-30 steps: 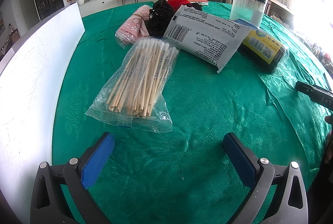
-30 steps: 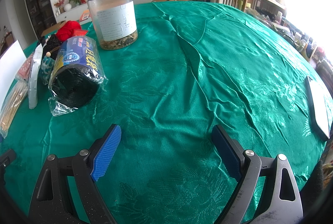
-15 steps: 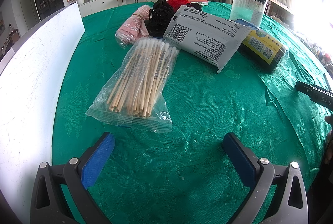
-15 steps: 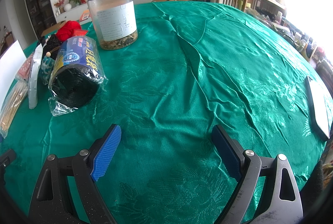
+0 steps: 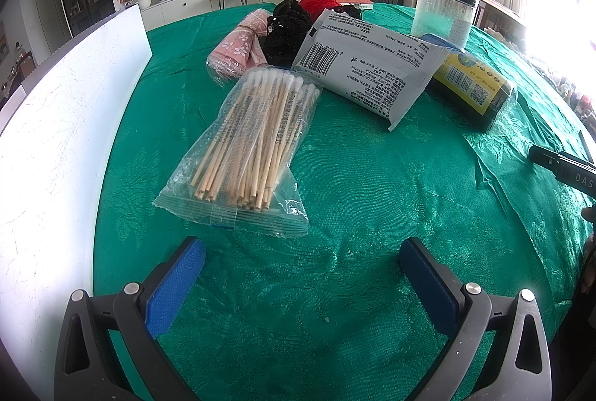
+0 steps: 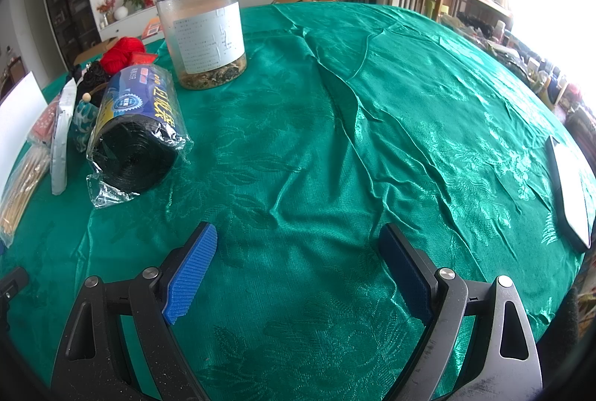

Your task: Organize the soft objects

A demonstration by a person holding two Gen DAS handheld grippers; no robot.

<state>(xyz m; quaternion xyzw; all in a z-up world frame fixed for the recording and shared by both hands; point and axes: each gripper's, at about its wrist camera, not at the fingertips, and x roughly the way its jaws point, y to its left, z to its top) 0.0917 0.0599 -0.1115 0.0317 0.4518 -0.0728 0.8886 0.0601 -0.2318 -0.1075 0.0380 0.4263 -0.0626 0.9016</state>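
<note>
On the green tablecloth (image 5: 354, 214) lie a clear bag of cotton swabs (image 5: 249, 144), a pink floral cloth pack (image 5: 238, 47), a black lacy item (image 5: 285, 28), red yarn (image 5: 316, 2), a white printed pouch (image 5: 372, 69) and a wrapped roll of black bags (image 5: 469, 90). My left gripper (image 5: 301, 252) is open and empty, just short of the swab bag. My right gripper (image 6: 298, 240) is open and empty over bare cloth, to the right of the roll of black bags (image 6: 138, 129) and the red yarn (image 6: 121, 52).
A white board (image 5: 56, 125) stands along the table's left side. A clear jar with a black lid (image 6: 205, 32) stands behind the roll. A flat white tablet-like item (image 6: 570, 188) lies at the table's right edge. The right gripper's tip (image 5: 558, 166) shows in the left wrist view.
</note>
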